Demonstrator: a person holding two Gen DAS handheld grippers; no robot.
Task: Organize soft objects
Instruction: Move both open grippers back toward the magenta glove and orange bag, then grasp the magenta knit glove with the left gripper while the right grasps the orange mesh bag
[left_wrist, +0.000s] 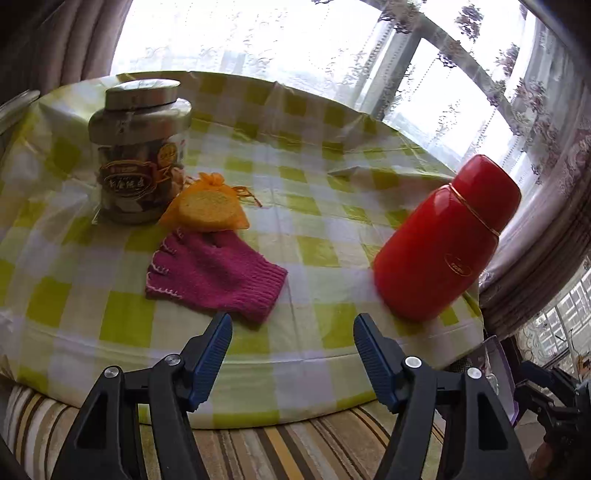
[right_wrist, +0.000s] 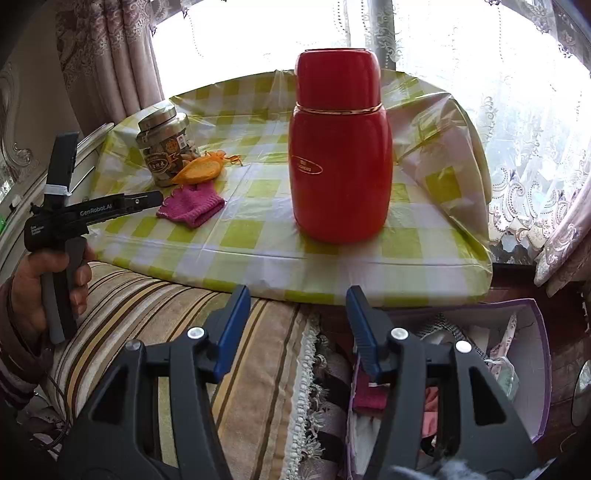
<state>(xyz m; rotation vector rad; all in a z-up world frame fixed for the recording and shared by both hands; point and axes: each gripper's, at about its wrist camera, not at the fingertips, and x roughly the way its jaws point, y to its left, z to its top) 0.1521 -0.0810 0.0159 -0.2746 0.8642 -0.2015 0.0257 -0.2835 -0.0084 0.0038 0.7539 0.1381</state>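
Note:
A magenta knitted fingerless glove lies flat on the checked table, also in the right wrist view. An orange mesh pouch rests behind it against a jar, and shows in the right wrist view. My left gripper is open and empty, just short of the glove's cuff at the table's front edge; it shows from the side in the right wrist view. My right gripper is open and empty, held off the table's front edge above a box of soft items.
A red flask stands at the table's right front, also in the right wrist view. A steel-lidded jar stands at back left. The green-checked tablecloth covers the table. A striped cushion lies below its front edge.

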